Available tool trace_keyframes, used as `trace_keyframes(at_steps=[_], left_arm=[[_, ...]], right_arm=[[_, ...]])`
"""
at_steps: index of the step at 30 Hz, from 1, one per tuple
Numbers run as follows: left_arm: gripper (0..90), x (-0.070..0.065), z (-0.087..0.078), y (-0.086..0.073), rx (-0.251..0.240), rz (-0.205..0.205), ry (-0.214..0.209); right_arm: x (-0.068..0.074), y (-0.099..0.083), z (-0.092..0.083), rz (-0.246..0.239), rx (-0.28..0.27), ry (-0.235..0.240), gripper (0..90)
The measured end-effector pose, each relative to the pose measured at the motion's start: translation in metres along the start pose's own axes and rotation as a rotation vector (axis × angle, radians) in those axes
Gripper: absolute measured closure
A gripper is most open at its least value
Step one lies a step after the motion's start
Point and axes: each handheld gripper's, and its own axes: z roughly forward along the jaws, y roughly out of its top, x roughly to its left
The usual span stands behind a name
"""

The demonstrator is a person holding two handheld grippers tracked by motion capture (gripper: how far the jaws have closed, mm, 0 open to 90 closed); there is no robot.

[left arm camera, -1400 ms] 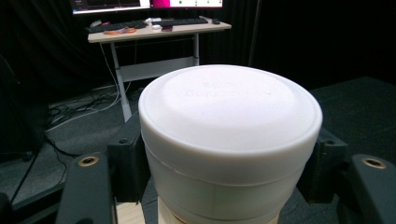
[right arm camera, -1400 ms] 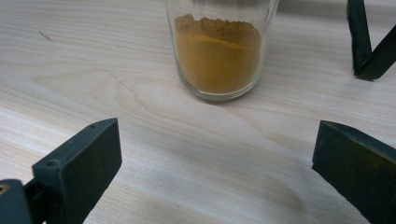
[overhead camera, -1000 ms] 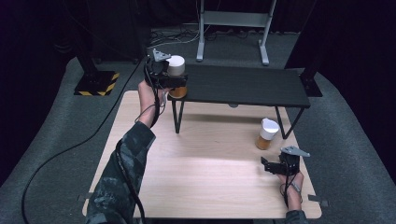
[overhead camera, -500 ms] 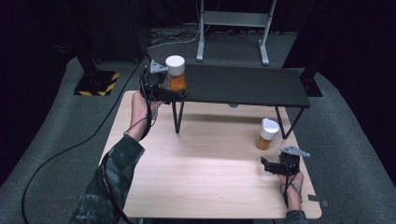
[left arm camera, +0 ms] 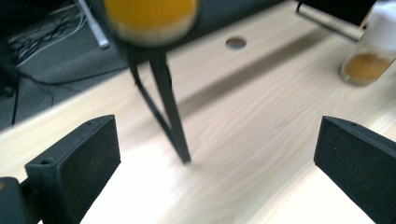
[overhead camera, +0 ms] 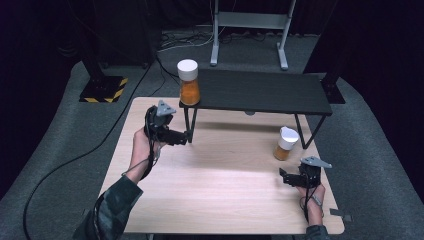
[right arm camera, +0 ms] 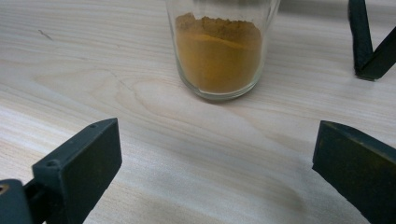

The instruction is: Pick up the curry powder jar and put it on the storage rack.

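A white-lidded jar of orange powder [overhead camera: 189,82] stands alone on the left end of the black shelf [overhead camera: 260,92]; its blurred base [left arm camera: 149,18] tops the left gripper view. My left gripper [overhead camera: 184,138] hovers open below it beside the shelf's front left leg [left arm camera: 170,116], jaws wide apart and holding nothing [left arm camera: 219,154]. A second jar [overhead camera: 285,144] stands on the wooden table [overhead camera: 225,195] near the shelf's right leg. My right gripper [overhead camera: 283,176] rests open just short of that jar [right arm camera: 219,51], jaws spread on either side of the approach [right arm camera: 215,158].
The shelf's thin black legs [right arm camera: 369,42] stand on the table. A round hole [left arm camera: 236,43] lies in the tabletop under the shelf. Beyond the table are a yellow-black striped base [overhead camera: 102,90], a metal stand [overhead camera: 250,30] and floor cables [overhead camera: 75,160].
My left gripper let go of the jar on the shelf's left end and drew back and down toward the person. The right gripper stayed still.
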Motion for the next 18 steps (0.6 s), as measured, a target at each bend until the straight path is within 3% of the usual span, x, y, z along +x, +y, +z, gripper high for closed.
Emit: trace_keyframes(at_steps=[7,11,16,18], left_arm=[[0.0,-0.002,0.02,-0.05,0.096,-0.044,-0.011],[0.0,0.004,0.033,-0.079,0.137,-0.077,-0.061],[0.0,0.006,0.045,-0.109,0.188,-0.123,-0.084],[0.0,0.01,0.048,-0.12,0.185,-0.142,-0.104]], right_arm=[[0.001,0.0,0.0,-0.003,-0.001,-0.004,0.3],[0.001,0.0,0.0,-0.003,-0.002,-0.006,0.2],[0.002,0.0,0.0,-0.007,-0.001,-0.01,0.3],[0.003,0.0,0.0,-0.008,-0.002,-0.013,0.3]])
